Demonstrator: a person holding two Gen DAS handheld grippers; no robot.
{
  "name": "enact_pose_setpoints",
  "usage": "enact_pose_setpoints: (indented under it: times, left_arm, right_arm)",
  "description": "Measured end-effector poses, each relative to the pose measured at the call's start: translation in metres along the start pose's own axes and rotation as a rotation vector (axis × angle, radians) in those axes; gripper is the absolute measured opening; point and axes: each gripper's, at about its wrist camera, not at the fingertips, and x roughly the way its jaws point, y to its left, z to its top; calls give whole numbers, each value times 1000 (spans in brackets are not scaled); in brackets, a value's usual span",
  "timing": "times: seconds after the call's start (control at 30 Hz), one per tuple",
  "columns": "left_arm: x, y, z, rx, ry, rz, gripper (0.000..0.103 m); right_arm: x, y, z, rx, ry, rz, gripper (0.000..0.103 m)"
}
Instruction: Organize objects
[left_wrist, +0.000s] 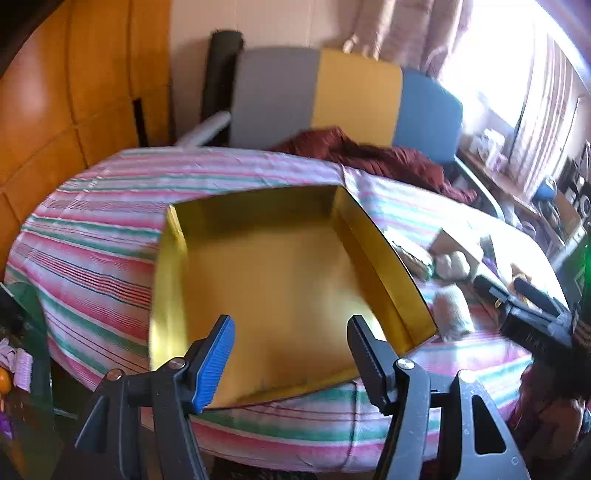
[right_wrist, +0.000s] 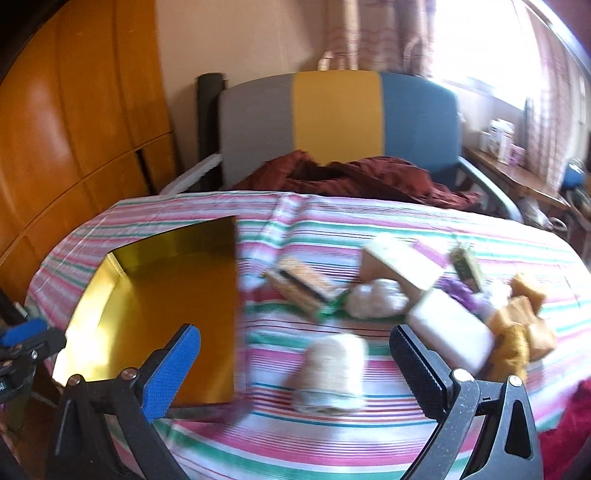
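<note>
A shallow gold box (left_wrist: 273, 280) lies open and empty on the striped bed; it also shows in the right wrist view (right_wrist: 162, 295) at the left. My left gripper (left_wrist: 290, 332) is open over the box's near edge, holding nothing. My right gripper (right_wrist: 295, 350) is open above a rolled beige cloth (right_wrist: 332, 373), which also shows in the left wrist view (left_wrist: 452, 308). Beyond lie a brown sponge block (right_wrist: 303, 286), a white fluffy bundle (right_wrist: 375, 297), a white block (right_wrist: 450, 332), a tan box (right_wrist: 402, 267) and yellow sponges (right_wrist: 524, 317). The right gripper (left_wrist: 532, 306) shows in the left wrist view.
The striped bedsheet (right_wrist: 332, 435) covers the bed. A dark red blanket (right_wrist: 362, 177) lies crumpled at the far side against a grey, yellow and blue headboard (right_wrist: 336, 114). A wooden wardrobe (right_wrist: 74, 129) stands left. A cluttered side table (right_wrist: 517, 173) is at right.
</note>
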Motion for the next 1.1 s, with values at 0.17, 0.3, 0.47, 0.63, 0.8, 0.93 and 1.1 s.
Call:
enact_pose_setpoints:
  times: [0.17,0.3,0.47,0.63,0.8,0.93,1.1]
  left_arm:
    - [11,-37,9,117,13,-93,64]
    - [18,-66,22,184,46,-196,66]
    - [32,-118,34,303,94,-296,69]
    - [55,-167,35,421,171,-321,69]
    - [81,-194,33,499,227,-320,69]
    - [103,-209,32,556,268,-297,69]
    - [135,-222,21,617,331,-217,67]
  right_arm:
    - [-10,-50,2,62,2,-106,103]
    - [-19,-105,3,146,3,-182,103]
    - [-34,-165,8,270,-12,-239,103]
    - [-42,-217,12,349,-24,-245,103]
    - [-39,-255,7,432,-34,-222,103]
    - [-29,-269,-2,511,4,-185,103]
    - [-26,-271,-2,507,24,-156,103]
